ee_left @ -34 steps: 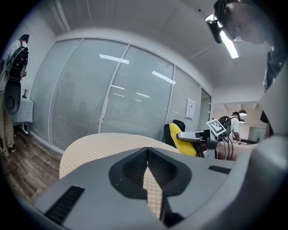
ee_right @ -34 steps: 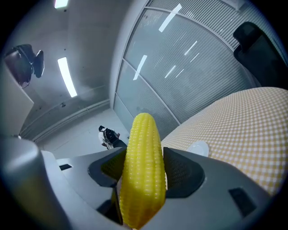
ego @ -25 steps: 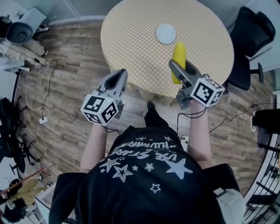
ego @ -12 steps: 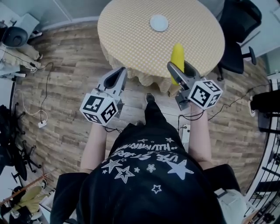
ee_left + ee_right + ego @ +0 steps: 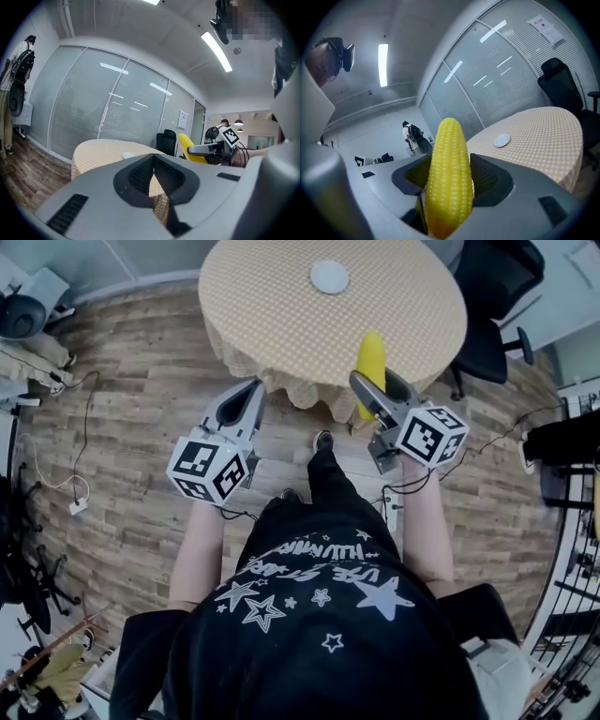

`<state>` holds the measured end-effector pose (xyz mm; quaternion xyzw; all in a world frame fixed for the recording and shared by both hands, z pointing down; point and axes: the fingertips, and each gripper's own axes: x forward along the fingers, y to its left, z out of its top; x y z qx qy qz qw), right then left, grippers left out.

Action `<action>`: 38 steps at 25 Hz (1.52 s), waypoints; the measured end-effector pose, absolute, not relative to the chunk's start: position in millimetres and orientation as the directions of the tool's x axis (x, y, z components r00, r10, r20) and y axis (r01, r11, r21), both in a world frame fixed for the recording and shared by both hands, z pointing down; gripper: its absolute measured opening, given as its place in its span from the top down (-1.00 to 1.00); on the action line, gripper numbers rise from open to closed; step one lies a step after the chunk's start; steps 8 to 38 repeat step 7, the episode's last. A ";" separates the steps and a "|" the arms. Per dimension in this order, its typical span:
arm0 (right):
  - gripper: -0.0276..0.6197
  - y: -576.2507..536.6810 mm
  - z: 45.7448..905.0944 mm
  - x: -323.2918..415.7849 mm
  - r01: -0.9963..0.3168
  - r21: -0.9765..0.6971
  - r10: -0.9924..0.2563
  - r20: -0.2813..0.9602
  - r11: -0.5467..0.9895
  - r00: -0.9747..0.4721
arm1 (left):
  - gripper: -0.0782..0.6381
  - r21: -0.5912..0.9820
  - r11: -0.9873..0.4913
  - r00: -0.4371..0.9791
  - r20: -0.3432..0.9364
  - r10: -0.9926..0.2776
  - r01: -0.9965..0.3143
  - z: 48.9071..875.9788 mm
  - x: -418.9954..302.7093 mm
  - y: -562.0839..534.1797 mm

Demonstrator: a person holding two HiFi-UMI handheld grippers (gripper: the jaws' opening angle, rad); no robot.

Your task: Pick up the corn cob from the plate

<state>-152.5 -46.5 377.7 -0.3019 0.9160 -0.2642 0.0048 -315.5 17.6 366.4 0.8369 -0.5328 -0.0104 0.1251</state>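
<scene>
Plainly, right gripper (image 5: 377,388) clamps corn cob (image 5: 371,357); left gripper (image 5: 251,390) looks closed, empty; plate (image 5: 329,277) on table (image 5: 267,310) beyond.

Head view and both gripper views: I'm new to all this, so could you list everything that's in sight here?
round table with a yellow checked cloth: one, yellow, top of the head view.
small round white plate: one, white, empty, on the table's far side.
yellow corn cob: one, yellow, off the plate, between the right gripper's jaws.
black office chair: one, black, right of the table.
wooden plank floor: brown, around the table.
glass partition wall: grey, behind the table.
person's black T-shirt with white stars: one, bottom of the head view.
left gripper: one, grey, jaws together, nothing in them.
right gripper: one, grey, closed on the corn cob.
</scene>
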 end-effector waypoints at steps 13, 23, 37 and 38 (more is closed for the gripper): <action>0.10 -40.8 388.0 -154.0 -0.556 -0.499 -0.559 0.162 0.664 -0.813 | 0.76 0.219 -0.408 0.439 0.122 -0.890 -0.887 374.9 -313.1 22.8; 0.10 -40.8 388.0 -154.0 -0.556 -0.499 -0.559 0.162 0.664 -0.813 | 0.76 0.219 -0.408 0.439 0.122 -0.890 -0.887 374.9 -313.1 22.8; 0.10 -40.8 388.0 -154.0 -0.556 -0.499 -0.559 0.162 0.664 -0.813 | 0.76 0.219 -0.408 0.439 0.122 -0.890 -0.887 374.9 -313.1 22.8; 0.10 -40.8 388.0 -154.0 -0.556 -0.499 -0.559 0.162 0.664 -0.813 | 0.76 0.219 -0.408 0.439 0.122 -0.890 -0.887 374.9 -313.1 22.8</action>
